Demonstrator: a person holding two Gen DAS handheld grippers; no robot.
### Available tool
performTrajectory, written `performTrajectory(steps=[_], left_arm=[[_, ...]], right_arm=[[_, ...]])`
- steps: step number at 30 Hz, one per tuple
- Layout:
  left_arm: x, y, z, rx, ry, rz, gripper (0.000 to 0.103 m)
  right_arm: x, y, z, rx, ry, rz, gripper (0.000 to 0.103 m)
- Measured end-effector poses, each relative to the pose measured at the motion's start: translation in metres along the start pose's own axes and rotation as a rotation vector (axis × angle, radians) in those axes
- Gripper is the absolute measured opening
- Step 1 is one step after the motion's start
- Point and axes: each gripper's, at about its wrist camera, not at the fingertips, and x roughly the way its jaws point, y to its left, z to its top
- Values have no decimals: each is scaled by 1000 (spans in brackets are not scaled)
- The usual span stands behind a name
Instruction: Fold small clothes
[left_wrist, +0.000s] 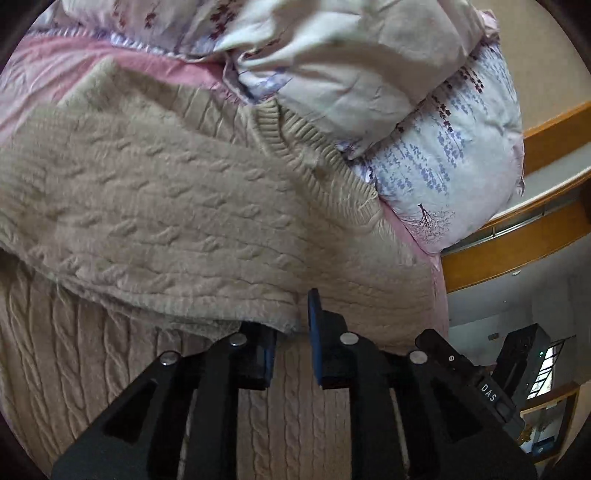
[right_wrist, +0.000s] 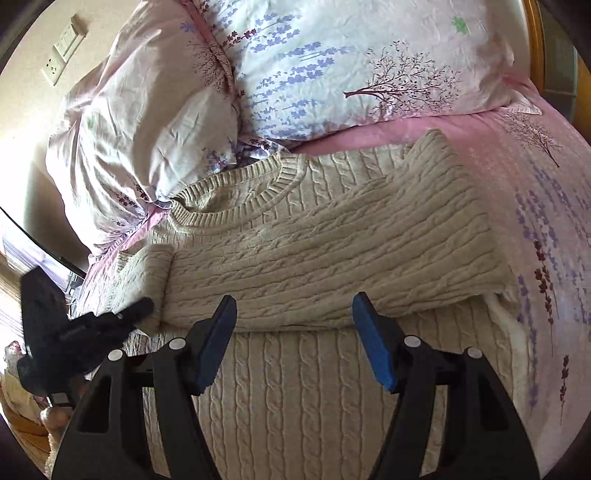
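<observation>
Left wrist: your left tool (left_wrist: 293, 332), blue pads narrowly apart, gripping nothing, hovers over the beige cable-knit sweater (left_wrist: 177, 206) on the pink bed (left_wrist: 44, 74).

Right wrist: your right tool (right_wrist: 293, 332) stands wide apart above the sweater's (right_wrist: 332, 240) folded sleeve, near floral pillows (right_wrist: 332, 66).

The sweater (right_wrist: 317, 251) runs off the lower edge of both views, so its hem stays unseen. The left gripper (right_wrist: 144, 308) is a dark smear in the right wrist view (its fingertips cannot be made out), and the folded sleeve (left_wrist: 155, 221) blurs in the left wrist view.
</observation>
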Motion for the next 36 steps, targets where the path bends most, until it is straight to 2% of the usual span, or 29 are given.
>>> performTrajectory(steps=[1,3,7,10,11,12,13,15,18,21,23,26,28,30,31,33,36], left_arm=[[-5,8,1,-28,-15,-25,25],[-16,16,5,-63,-56,-41,44],[-46,32,20,-168,-155,-43,46],[-61,55,27,-275,-202,-37,43],[-67,62,27,-306,-217,-40,33],[-67,65,29,-329,-233,-39,15],[-72,67,31,-337,-251,-52,10],[-74,58,32,-317,-279,-73,8],[-69,22,35,-230,-315,-131,8],[-51,-30,30,-74,-304,-148,8],[-27,-63,23,27,-252,-131,8],[15,-99,14,161,-129,-81,10],[49,-122,5,287,1,-21,20],[73,-138,-10,409,137,-27,50],[78,-144,-18,465,177,-29,51],[70,-149,-32,563,182,-39,58],[42,-136,-33,568,142,-49,65]], right_arm=[[0,-1,0,0,-3,-2,67],[1,-1,1,1,-3,-2,67],[6,3,0,-3,6,15,67],[6,6,-2,-20,7,22,67],[6,7,-2,-25,5,20,67],[5,6,-2,-28,1,16,67],[4,6,-2,-29,-3,12,67],[1,2,0,-23,-13,14,67],[-5,-4,4,-11,-32,20,67],[-13,-13,8,8,-57,23,67],[-17,-23,11,32,-67,25,67],[-17,-39,15,75,-63,58,67],[-14,-47,17,98,-48,101,67],[-9,-56,20,132,-17,172,67],[-5,-60,21,155,2,210,67],[1,-68,23,209,35,276,67],[5,-74,25,252,58,310,67]])
